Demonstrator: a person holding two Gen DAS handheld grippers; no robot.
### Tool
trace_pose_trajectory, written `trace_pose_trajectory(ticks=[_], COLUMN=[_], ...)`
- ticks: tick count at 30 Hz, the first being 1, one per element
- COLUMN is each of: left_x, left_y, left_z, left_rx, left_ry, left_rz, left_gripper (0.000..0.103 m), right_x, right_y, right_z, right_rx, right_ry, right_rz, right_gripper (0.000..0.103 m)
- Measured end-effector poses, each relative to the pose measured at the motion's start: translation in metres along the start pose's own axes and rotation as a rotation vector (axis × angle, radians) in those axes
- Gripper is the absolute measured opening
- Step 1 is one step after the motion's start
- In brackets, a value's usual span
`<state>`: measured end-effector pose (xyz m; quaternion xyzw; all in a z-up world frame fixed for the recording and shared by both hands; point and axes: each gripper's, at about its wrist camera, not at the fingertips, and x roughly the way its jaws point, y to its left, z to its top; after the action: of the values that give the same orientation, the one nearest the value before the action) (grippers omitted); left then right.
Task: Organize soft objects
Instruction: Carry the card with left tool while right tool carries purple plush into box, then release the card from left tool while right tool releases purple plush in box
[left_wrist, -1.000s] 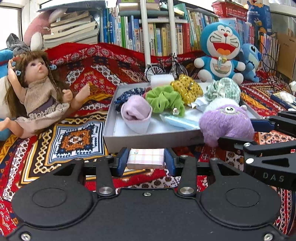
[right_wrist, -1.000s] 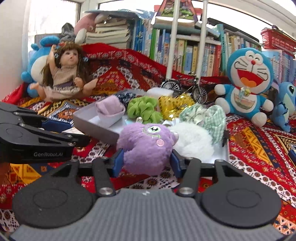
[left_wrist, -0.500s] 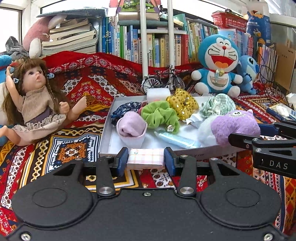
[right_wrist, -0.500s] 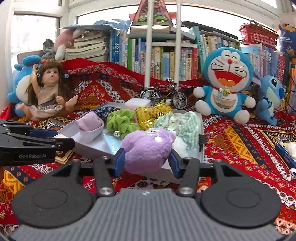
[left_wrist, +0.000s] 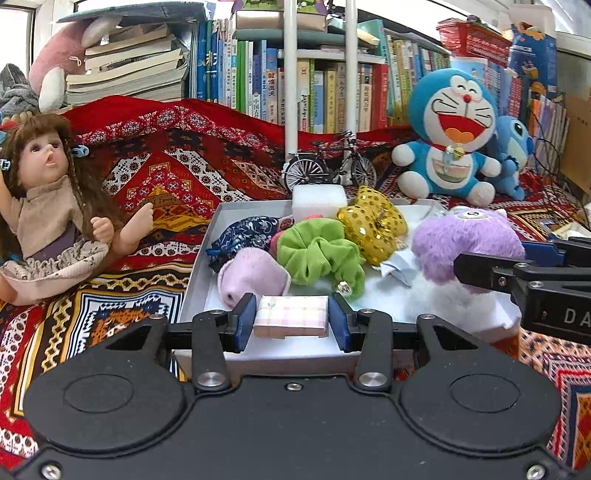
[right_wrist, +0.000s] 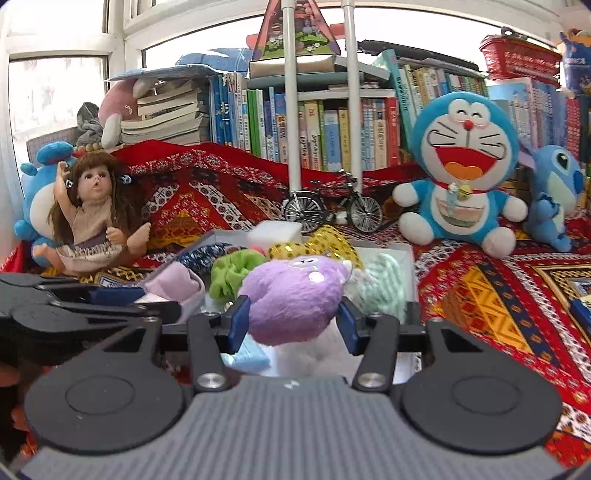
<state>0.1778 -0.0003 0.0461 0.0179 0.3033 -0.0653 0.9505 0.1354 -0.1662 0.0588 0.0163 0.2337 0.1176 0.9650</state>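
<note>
Left gripper (left_wrist: 291, 321), clamped on a pink checked pad (left_wrist: 291, 316), held above the near edge of the white box (left_wrist: 201, 258). Right gripper (right_wrist: 293, 321), closed on a purple plush (right_wrist: 295, 295) over the box, whose right half is apparently blurred. Scrunchie (left_wrist: 317, 254) and sock (left_wrist: 251, 280) lie inside.

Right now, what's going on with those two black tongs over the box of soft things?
A person is sorting soft items into a white box. The left tongs grip a small pink checked pad; the right tongs squeeze a purple fuzzy plush. Both hover over the box's near edge, with scrunchies and a pink sock already inside.
</note>
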Motion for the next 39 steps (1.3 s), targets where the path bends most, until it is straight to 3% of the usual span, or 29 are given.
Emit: trace_pose_trajectory(ticks=[10, 28, 39], left_x=[0.031, 0.052, 0.054], left_y=[0.006, 0.003, -0.004], left_z=[0.003, 0.014, 0.005], left_rx=[-0.040, -0.085, -0.018], left_ry=[0.038, 0.046, 0.054], left_rz=[0.034, 0.005, 0.029], left_gripper=[0.041, 0.041, 0.042], right_x=[0.037, 0.063, 0.068], right_y=[0.001, -0.006, -0.007], right_z=[0.007, 0.008, 0.002], right_rx=[0.024, 0.021, 0.019], right_ry=[0.053, 0.089, 0.098], right_rz=[0.032, 0.016, 0.019], right_gripper=[0.054, 0.054, 0.055])
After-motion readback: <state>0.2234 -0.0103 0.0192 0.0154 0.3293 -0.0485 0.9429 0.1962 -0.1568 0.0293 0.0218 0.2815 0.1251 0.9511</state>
